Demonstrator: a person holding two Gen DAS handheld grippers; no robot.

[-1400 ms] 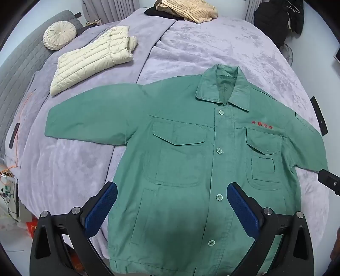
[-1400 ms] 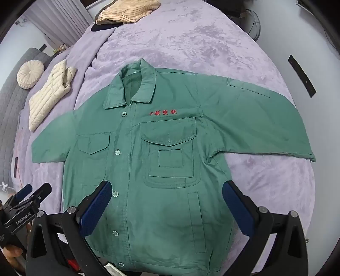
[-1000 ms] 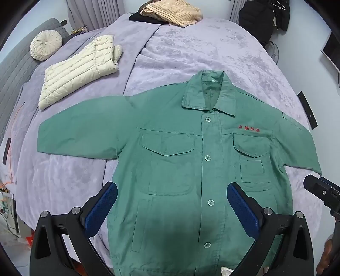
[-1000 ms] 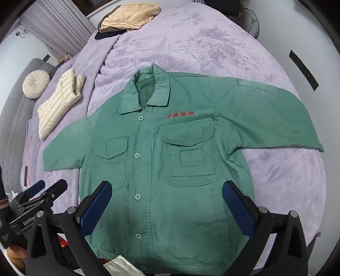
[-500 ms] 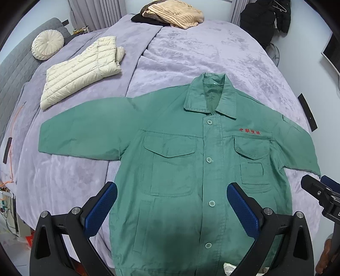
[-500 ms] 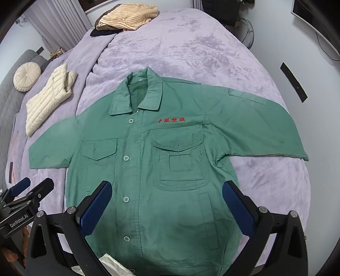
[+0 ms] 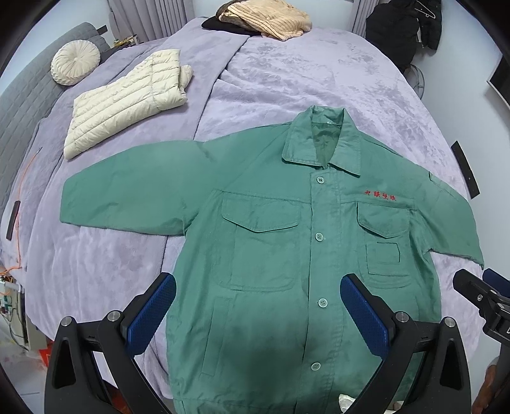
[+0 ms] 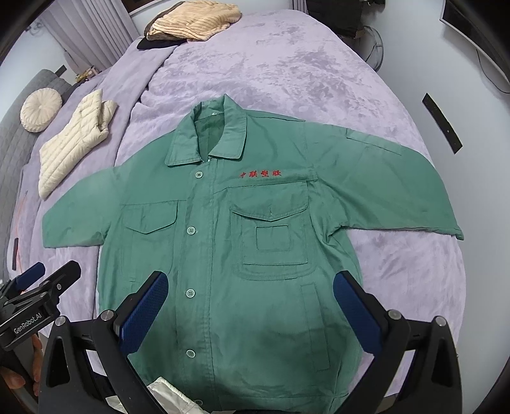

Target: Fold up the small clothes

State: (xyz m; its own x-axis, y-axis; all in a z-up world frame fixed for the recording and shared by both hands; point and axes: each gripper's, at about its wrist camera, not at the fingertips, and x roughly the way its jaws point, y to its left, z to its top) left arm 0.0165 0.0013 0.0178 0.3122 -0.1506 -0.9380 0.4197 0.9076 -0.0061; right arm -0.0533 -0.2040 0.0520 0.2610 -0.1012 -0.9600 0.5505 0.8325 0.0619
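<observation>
A green buttoned work jacket with red embroidered characters on the chest lies flat, front up, on the purple bedspread, both sleeves spread sideways. My left gripper hovers open above the jacket's lower left half, nothing between its blue pads. My right gripper is open too, held over the lower right half. Each gripper shows at the edge of the other's view. Neither touches the cloth.
A folded cream puffer jacket and a round cushion lie at the far left. A beige knit on dark cloth sits at the bed's far end. A white cloth pokes out below the hem. Floor lies right of the bed.
Both grippers have shifted slightly over the jacket, drifting up and back a little; both stay open. The jacket has not moved.
</observation>
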